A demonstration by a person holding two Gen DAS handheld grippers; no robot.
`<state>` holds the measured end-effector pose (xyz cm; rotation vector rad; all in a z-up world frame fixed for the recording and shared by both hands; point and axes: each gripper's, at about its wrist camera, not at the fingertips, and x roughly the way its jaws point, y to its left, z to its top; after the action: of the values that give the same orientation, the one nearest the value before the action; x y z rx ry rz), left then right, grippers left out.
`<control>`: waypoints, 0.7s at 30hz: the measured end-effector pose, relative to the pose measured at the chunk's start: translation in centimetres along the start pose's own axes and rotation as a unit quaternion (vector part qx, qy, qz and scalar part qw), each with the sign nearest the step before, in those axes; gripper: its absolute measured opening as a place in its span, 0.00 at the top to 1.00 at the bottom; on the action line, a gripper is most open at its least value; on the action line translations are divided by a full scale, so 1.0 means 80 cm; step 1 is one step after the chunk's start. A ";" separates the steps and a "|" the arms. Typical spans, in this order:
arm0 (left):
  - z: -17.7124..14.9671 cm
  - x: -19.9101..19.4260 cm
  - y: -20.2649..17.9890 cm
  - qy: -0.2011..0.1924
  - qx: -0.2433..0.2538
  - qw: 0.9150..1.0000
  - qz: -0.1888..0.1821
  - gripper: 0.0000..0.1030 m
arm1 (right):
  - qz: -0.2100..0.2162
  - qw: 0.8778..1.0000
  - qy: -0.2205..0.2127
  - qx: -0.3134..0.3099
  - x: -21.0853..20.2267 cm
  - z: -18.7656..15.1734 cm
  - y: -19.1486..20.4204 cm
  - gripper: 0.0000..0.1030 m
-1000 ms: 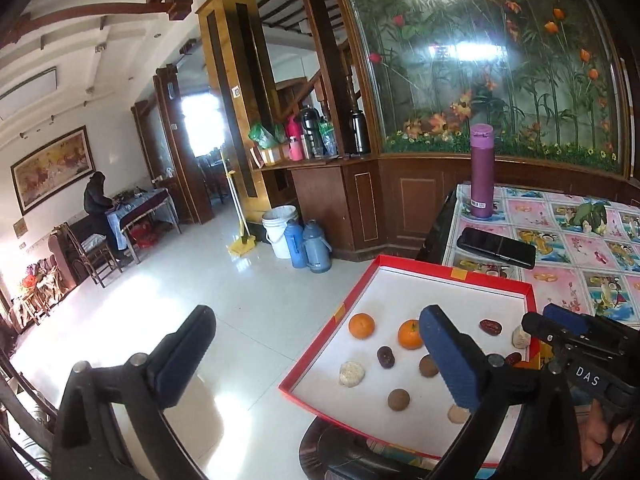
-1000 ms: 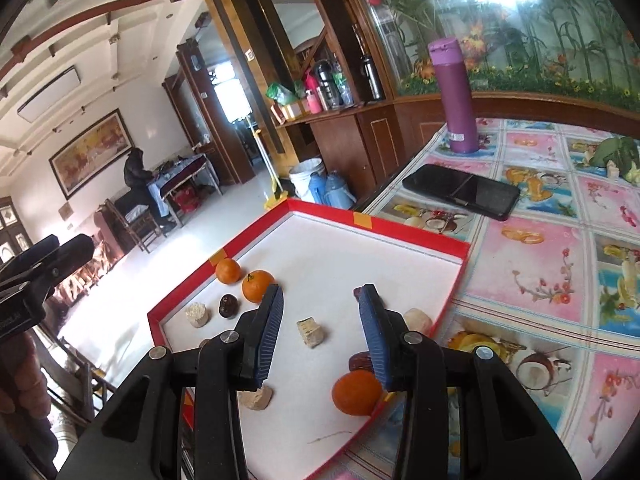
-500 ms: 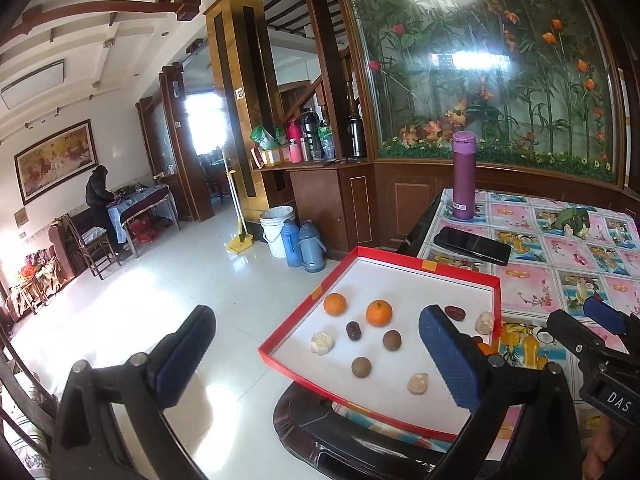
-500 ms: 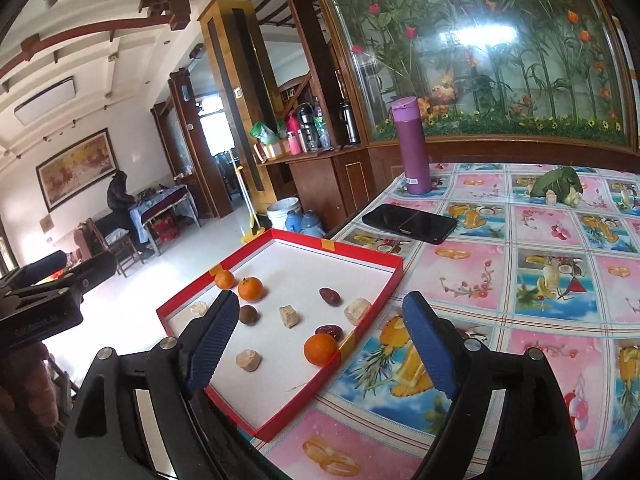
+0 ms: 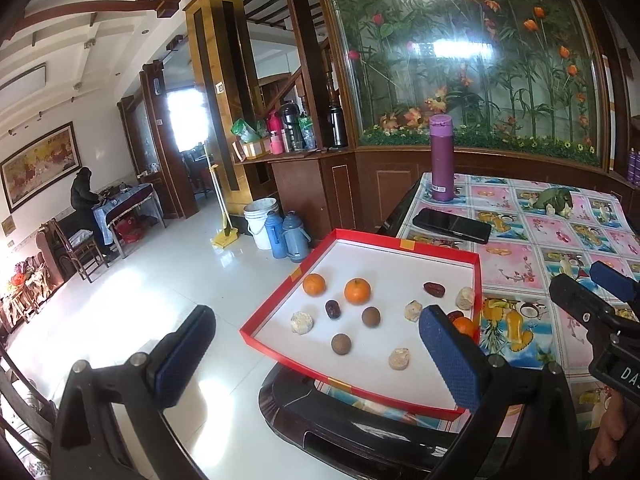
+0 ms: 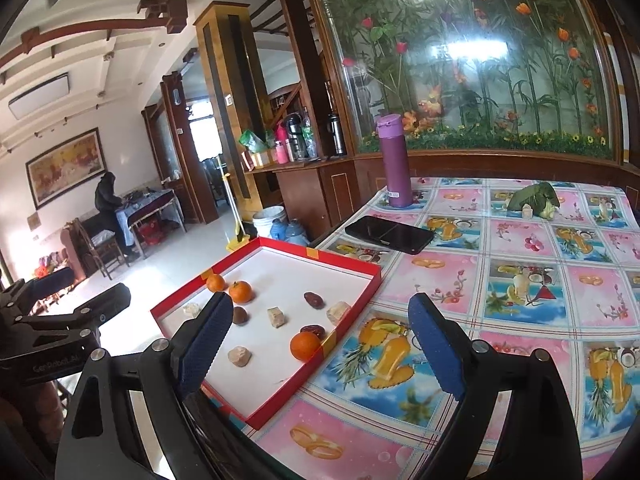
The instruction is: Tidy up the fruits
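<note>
red tray [image 6: 348,312], long axis toward thermos [image 6: 394,160]

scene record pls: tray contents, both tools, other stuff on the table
tray: red-rimmed tray, white floor, at the table's corner
oranges: three; two near the far left rim, one at the right rim
other fruit: dark dates, brown round ones and pale lumps, scattered
left tool: open, empty
right tool: open, empty, jaws have just been opening
table: purple flask, black phone
</note>
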<state>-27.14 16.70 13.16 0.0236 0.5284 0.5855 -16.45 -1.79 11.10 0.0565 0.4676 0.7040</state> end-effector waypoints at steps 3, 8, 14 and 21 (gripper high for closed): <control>-0.002 0.001 0.006 0.003 -0.007 1.000 0.003 0.00 | -0.001 1.000 0.000 -0.005 0.000 -0.002 0.006 0.13; -0.005 0.003 0.017 0.005 -0.016 1.000 0.013 0.00 | 0.001 1.000 -0.002 -0.008 0.000 -0.003 0.012 0.13; -0.013 0.011 0.021 0.012 -0.008 1.000 0.018 0.00 | 0.006 1.000 0.006 0.000 0.006 -0.005 0.017 0.13; -0.022 0.021 0.025 0.028 -0.006 0.999 0.017 0.00 | 0.009 1.000 0.017 -0.004 0.010 -0.009 0.025 0.13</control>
<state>-27.86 19.06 11.17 0.0042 0.5788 0.6234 -17.48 0.18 10.59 0.0423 0.4971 0.7246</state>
